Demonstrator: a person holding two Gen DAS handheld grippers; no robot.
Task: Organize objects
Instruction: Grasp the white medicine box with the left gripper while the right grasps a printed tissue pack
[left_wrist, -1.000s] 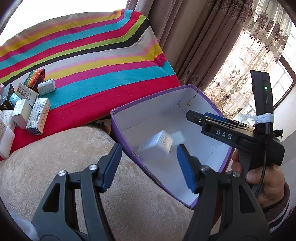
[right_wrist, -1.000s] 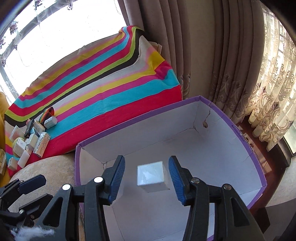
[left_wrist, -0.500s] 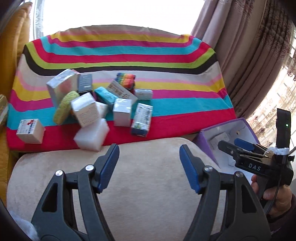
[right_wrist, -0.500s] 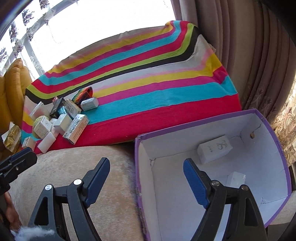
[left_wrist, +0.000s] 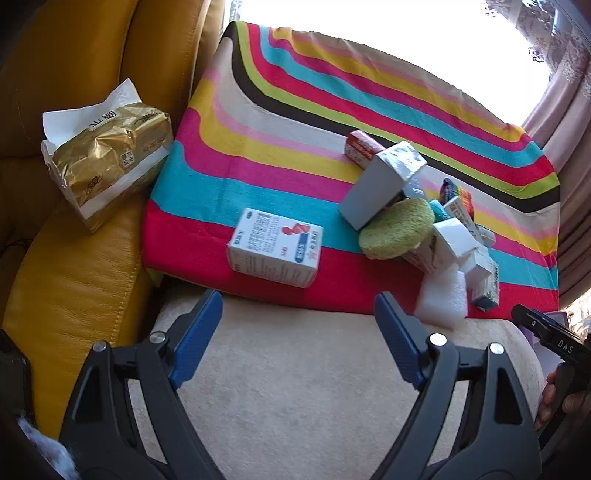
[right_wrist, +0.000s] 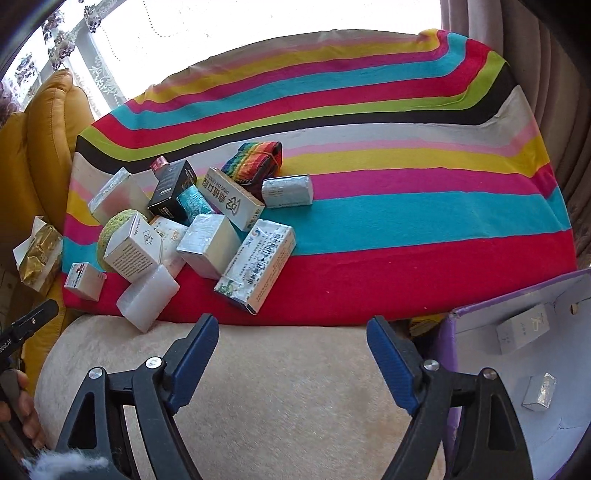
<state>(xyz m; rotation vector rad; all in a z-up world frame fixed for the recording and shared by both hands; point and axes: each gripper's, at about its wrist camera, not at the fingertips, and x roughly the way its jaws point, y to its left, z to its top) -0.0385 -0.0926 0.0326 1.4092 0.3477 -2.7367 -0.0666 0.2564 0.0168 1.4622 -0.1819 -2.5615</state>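
While both grippers are hovering over the beige cushion (right_wrist: 258, 398), nothing is sitting between either pair of jaws. The striped cloth (right_wrist: 369, 206) is covering the surface beyond it, with a yellow leather seat (left_wrist: 74, 288) lying to its left and a gold tissue pack (left_wrist: 107, 162) resting on that seat. The purple box (right_wrist: 452, 369) is standing at the cushion's right end, holding two small white boxes against its white floor. The pile of small boxes (right_wrist: 207, 240) is lying on the cloth's left part, mixed with a green sponge (left_wrist: 397, 227), a white foam block (right_wrist: 147, 299) and a rainbow strap roll (right_wrist: 255, 162). One red-and-blue printed box (left_wrist: 275, 251) is sitting apart, just ahead of the left gripper (left_wrist: 297, 339), whose jaws are opening wide. The right gripper (right_wrist: 291, 360) is standing spread, empty.
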